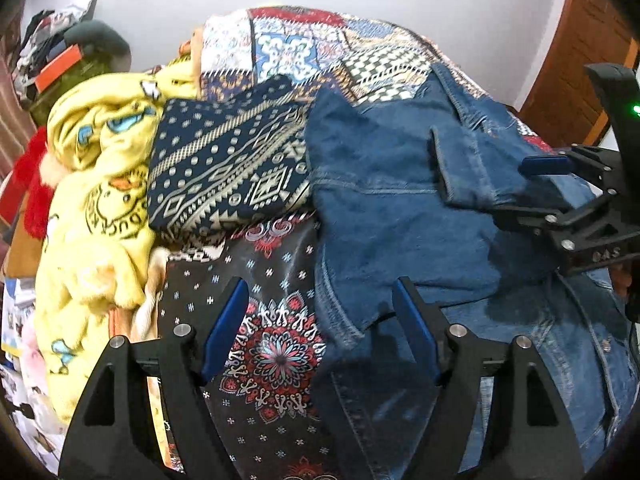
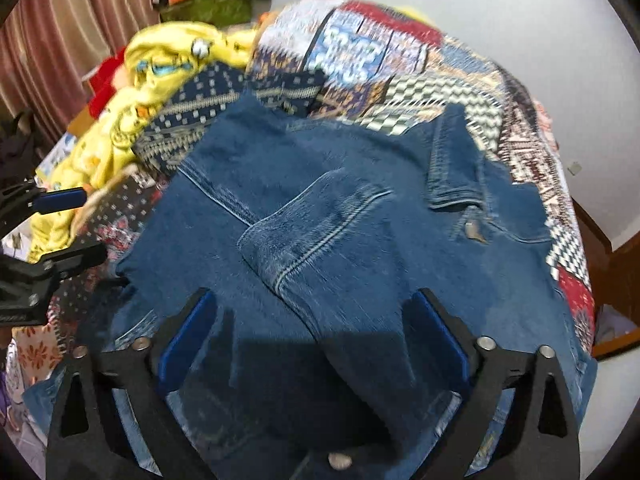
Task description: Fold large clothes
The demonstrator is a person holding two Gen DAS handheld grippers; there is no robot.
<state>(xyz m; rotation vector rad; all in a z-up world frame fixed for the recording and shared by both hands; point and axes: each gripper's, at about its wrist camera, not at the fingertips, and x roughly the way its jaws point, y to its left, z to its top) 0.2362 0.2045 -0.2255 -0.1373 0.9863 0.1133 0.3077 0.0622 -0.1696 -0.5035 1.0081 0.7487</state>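
A blue denim jacket [image 1: 380,208] lies spread on the bed, with a sleeve folded across its body [image 2: 320,232]. My left gripper [image 1: 320,312] is open and empty, hovering over the jacket's left edge and the patterned cloth beside it. My right gripper [image 2: 312,320] is open over the jacket's near part, with denim lying between its fingers but not pinched. The right gripper also shows in the left wrist view [image 1: 520,188], at the jacket's right side near a folded cuff. The left gripper shows at the left edge of the right wrist view [image 2: 72,224].
A patchwork bedspread [image 1: 320,48] covers the bed. A folded navy patterned cloth [image 1: 224,164] and a crumpled yellow cartoon blanket [image 1: 100,184] lie left of the jacket. A dark floral cloth [image 1: 272,344] lies under my left gripper. A wooden door [image 1: 576,60] stands at the right, curtains [image 2: 72,32] at the left.
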